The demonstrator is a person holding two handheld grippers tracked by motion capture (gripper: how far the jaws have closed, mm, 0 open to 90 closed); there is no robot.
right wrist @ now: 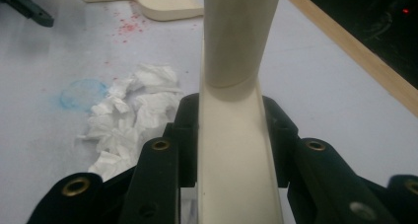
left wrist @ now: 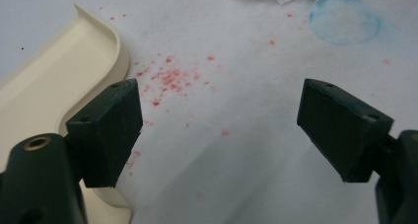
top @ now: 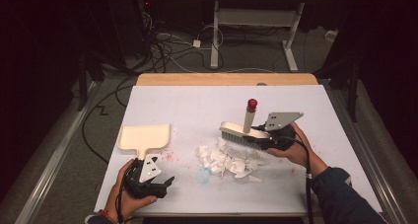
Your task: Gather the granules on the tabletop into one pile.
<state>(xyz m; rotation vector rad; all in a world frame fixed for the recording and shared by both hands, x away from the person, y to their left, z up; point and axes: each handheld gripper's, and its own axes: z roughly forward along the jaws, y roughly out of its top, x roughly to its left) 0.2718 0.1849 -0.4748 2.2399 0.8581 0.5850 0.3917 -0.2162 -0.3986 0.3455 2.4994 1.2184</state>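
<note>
High view: right gripper (top: 266, 140) clamped brush (top: 244, 133) behind crumpled tissue pile (top: 226, 160); left gripper (top: 165, 183) gaped empty near dustpan (top: 144, 137). Risk: unheld dustpan could slide, scattering tissue.

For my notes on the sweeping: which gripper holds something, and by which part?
The right gripper grips the brush across its cream back, below the handle. The left gripper is open beside the dustpan, holding nothing.

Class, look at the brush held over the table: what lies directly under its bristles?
Crumpled white paper scraps lie under the brush, held by the right gripper. Any scraps beneath the bristles are covered.
</note>
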